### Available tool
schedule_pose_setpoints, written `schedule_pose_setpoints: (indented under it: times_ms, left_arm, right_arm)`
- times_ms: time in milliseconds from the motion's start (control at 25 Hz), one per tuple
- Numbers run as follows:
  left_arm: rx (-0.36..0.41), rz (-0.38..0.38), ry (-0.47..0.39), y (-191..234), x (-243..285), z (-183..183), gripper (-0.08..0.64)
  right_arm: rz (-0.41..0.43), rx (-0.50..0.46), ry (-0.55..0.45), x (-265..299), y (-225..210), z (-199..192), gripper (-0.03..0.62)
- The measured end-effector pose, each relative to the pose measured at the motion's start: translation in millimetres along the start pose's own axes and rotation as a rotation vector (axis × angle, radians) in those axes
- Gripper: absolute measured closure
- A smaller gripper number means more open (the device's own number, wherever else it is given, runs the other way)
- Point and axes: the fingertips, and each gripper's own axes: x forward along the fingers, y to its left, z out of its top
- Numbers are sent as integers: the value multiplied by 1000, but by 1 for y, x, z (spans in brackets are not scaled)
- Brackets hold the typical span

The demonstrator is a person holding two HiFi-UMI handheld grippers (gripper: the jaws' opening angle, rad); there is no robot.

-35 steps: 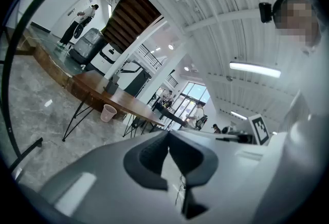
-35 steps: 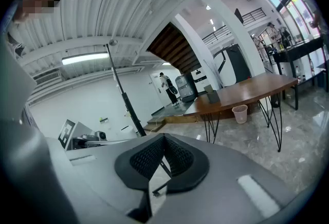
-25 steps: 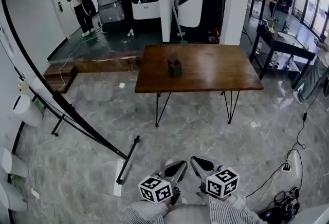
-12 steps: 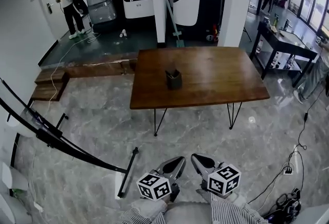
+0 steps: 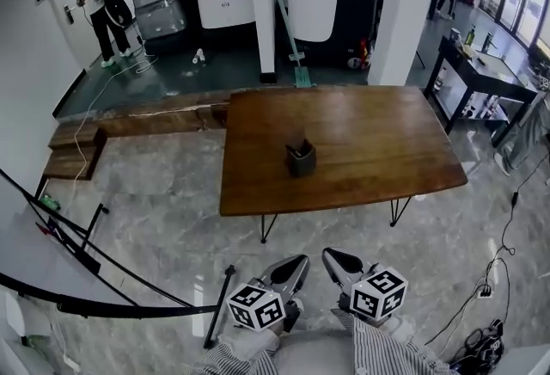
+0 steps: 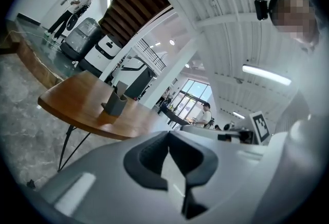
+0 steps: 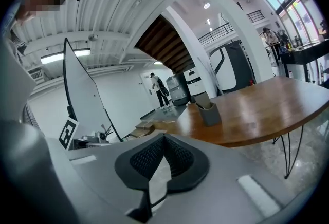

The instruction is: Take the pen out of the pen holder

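A dark grey pen holder [image 5: 301,158] stands on the brown wooden table [image 5: 369,141], near its front edge. Something dark sticks up from the holder; I cannot make out a pen. The holder [image 6: 115,103] shows left of centre in the left gripper view and as the holder [image 7: 208,112] right of centre in the right gripper view. My left gripper [image 5: 293,268] and right gripper [image 5: 333,263] hang side by side over the floor, well short of the table. Both are shut with nothing between the jaws.
The table stands on thin black legs [image 5: 268,227] on a marble floor. A black stand [image 5: 129,279] with long bars lies at the left. Cables [image 5: 490,279] run along the right. A black side table [image 5: 481,81] stands far right. A person [image 5: 96,8] stands far back by the door.
The table and pen holder have come closer and lower in the head view. Both grippers stay shut and side by side at the bottom of the view.
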Motion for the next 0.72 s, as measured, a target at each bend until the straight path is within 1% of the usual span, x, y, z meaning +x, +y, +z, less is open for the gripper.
schedule_pose_setpoints:
  times_ms: [200, 400, 720]
  left_arm:
    - [-14, 1, 8, 27, 16, 17, 552]
    - [-36, 8, 25, 47, 28, 22, 552]
    - [-38, 46, 10, 77, 49, 45, 552]
  right_arm:
    - [-20, 30, 14, 25, -16, 7, 592]
    - [-29, 53, 27, 43, -30, 10, 592]
    - [9, 44, 43, 82, -49, 29, 592]
